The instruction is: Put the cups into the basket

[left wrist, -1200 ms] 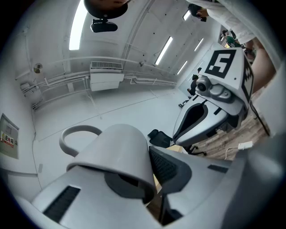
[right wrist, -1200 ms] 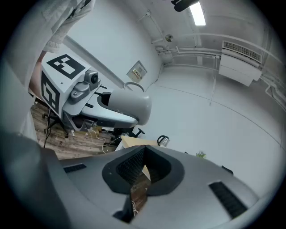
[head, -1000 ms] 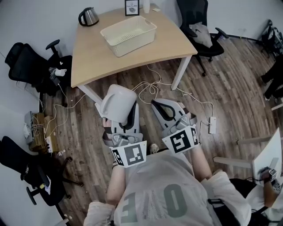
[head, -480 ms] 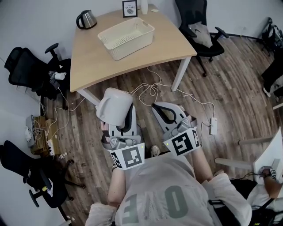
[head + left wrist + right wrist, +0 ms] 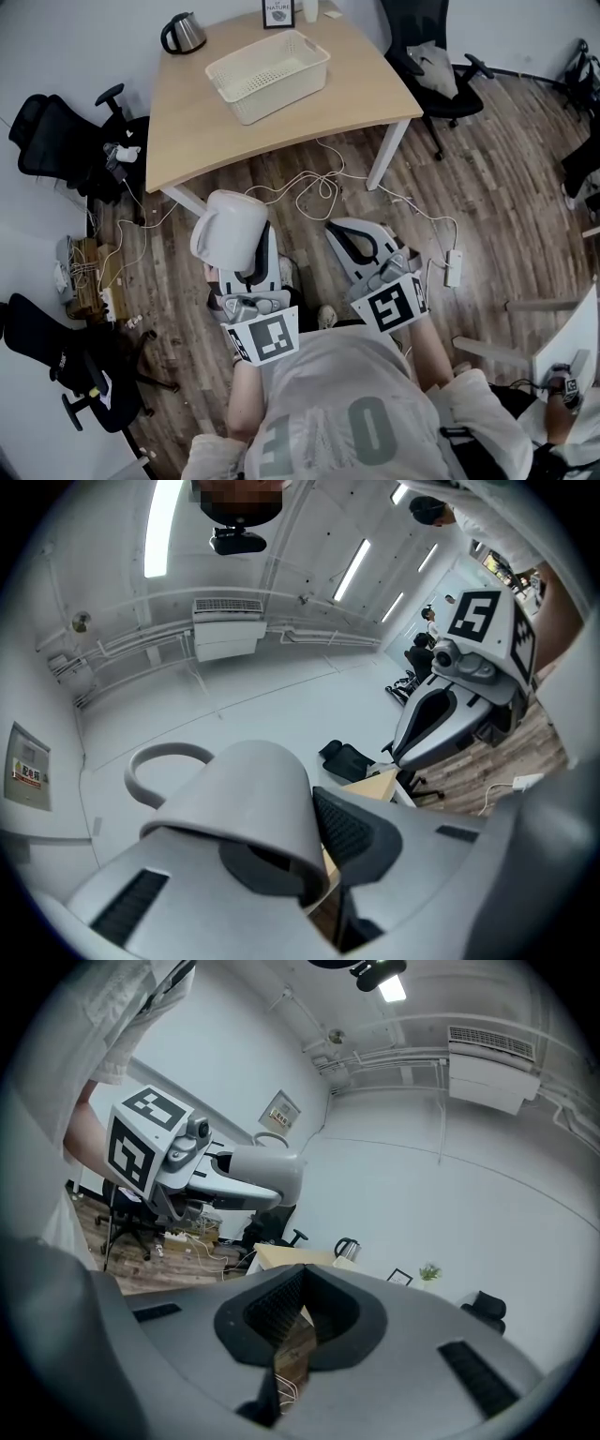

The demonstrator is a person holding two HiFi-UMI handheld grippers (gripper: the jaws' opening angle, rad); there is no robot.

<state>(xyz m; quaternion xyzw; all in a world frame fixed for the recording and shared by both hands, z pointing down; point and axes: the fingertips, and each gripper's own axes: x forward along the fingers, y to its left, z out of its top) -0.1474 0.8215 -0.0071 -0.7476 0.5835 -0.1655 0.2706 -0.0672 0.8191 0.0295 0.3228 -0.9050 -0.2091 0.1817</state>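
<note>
Firstly, the head view: the left gripper (image 5: 247,262) holds a plain white cup (image 5: 228,232) (smooth, one loop handle) above the floor (image 5: 487,169), well apart from the basket (image 5: 269,64) on the table (image 5: 187,122). Left gripper view: jaws clamped on its wall. Right gripper view: the right gripper (image 5: 298,1312) has its jaws touching, empty.

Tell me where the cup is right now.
Head view, left of centre: the cup is clamped in the left hand-held gripper over the floor, short of the table that holds the basket.
</note>
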